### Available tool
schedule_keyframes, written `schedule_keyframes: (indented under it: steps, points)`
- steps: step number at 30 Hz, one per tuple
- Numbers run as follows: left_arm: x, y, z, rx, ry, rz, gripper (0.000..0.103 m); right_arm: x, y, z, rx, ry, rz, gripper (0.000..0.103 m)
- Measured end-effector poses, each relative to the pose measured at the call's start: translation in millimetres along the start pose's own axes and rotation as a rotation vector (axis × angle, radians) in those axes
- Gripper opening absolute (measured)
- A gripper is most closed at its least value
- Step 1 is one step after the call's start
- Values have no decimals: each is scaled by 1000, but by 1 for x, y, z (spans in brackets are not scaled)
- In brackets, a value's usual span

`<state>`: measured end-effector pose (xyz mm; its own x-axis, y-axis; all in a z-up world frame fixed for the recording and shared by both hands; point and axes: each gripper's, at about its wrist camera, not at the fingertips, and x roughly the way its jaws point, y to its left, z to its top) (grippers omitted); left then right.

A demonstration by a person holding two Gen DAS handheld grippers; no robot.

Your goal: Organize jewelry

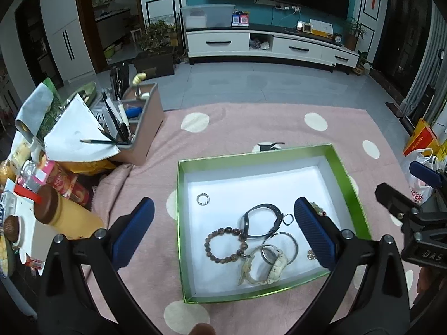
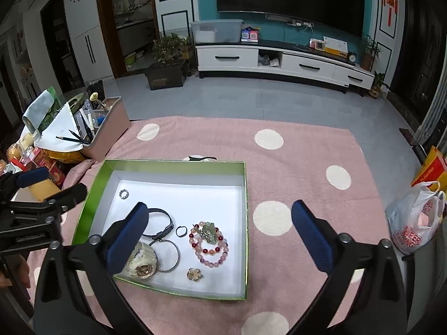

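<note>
Left wrist view: the green-rimmed box (image 1: 346, 178) with a white floor lies on the pink dotted blanket (image 1: 251, 128), and all the jewelry sits inside it. A small silver ring (image 1: 203, 198) lies alone toward the far left corner. Nearer the front, a brown bead bracelet (image 1: 225, 244) touches a black strap band (image 1: 261, 220), with a small dark ring (image 1: 288, 219) just beside the band. A thin metal bangle (image 1: 287, 247) overlaps a cream watch (image 1: 268, 265) at the front edge.

In the right wrist view, a pink and red bead bracelet (image 2: 209, 244) lies in the box's right half with a pale green charm on top of it, and a small gold brooch (image 2: 194, 274) rests near the front wall.

The left gripper (image 1: 223, 234) hangs above the box with its jaws spread wide and nothing between them. The right gripper (image 2: 220, 236) is likewise fully spread and holds nothing.

Off the blanket's far left corner stands a pink organizer bin (image 1: 145, 128) holding pencils and pens. A white plastic bag (image 2: 413, 223) sits at the right edge.
</note>
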<state>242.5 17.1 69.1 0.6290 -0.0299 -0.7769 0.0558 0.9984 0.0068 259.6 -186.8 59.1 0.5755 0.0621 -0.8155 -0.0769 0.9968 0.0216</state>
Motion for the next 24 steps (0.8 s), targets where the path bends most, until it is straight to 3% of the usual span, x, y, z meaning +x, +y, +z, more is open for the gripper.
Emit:
schedule_keyframes:
  steps: [8, 18, 24]
  points:
    - [-29, 14, 14, -79, 22, -39, 101, -15, 8, 12, -18, 40, -50, 102]
    - [-33, 8, 20, -32, 52, 80, 101, -28, 13, 28, -25, 48, -34, 102]
    - [-20, 3, 13, -26, 75, 110, 101, -19, 15, 25, -30, 67, -33, 102]
